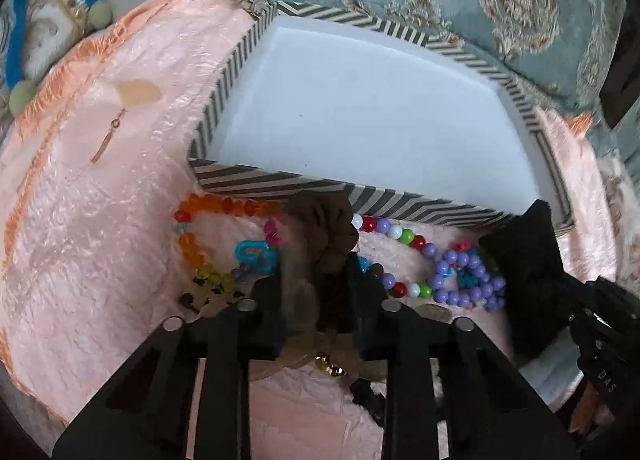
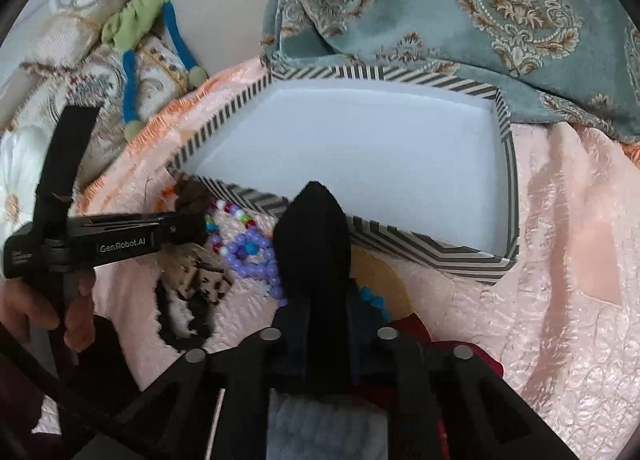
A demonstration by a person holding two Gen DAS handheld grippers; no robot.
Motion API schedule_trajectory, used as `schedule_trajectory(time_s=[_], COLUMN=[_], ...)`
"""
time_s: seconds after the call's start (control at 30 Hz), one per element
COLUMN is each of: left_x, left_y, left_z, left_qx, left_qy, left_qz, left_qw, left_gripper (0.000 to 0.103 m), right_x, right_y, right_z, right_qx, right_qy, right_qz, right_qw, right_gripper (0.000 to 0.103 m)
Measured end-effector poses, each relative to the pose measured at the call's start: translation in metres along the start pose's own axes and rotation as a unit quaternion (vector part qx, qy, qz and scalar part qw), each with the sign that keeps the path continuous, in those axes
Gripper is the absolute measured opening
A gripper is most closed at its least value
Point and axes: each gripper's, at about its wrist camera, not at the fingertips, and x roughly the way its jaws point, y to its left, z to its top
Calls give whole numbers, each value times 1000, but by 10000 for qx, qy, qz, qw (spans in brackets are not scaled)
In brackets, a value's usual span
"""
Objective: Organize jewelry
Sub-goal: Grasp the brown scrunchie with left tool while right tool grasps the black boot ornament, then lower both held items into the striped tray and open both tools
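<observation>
Beside one striped box [image 1: 372, 195] on the pink cloth [image 1: 100, 219], two grippers are each clamping jaws on one scrunchie, left [image 1: 316, 280] holding brown [image 1: 324, 227], right [image 2: 316, 320] holding black [image 2: 314, 236], over two bead strings [image 1: 436, 264].

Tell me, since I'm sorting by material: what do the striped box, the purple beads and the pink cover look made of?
Striped box: likely cardboard, matte printed chevrons, crisp edges. Purple beads: probably plastic, glossy, uniform. Pink cover: apparently satin-like fabric, shiny, crinkled.
</observation>
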Motion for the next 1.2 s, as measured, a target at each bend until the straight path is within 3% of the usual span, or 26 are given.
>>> schedule_trajectory(time_s=[0.07,0.37,0.7,0.93,1.2], left_x=[-18,-80,-125,-97,-17], left_y=[5,9,1,-9,-12], left_z=[0,12,50,93,110], left_qx=[-66,-186,-62,-133,-275], left_qy=[-136,-452,-1046,-1021,-403], left_qz=[-177,-757,-723,-632,-382], left_qw=[9997,9959,9919,9927,9981], left_gripper=[14,11,11,11,11], right_x=[-18,-66,-72,-32,14], right_y=[-4,-6,-29,-62,-79], right_z=[3,20,49,68,67], right_qx=[126,577,921,1348,1482], right_qy=[-189,-680,-930,-679,-181], right_qz=[96,549,256,106,-157], right_qw=[9997,9945,9911,9885,9887], right_gripper=[12,12,12,12,12])
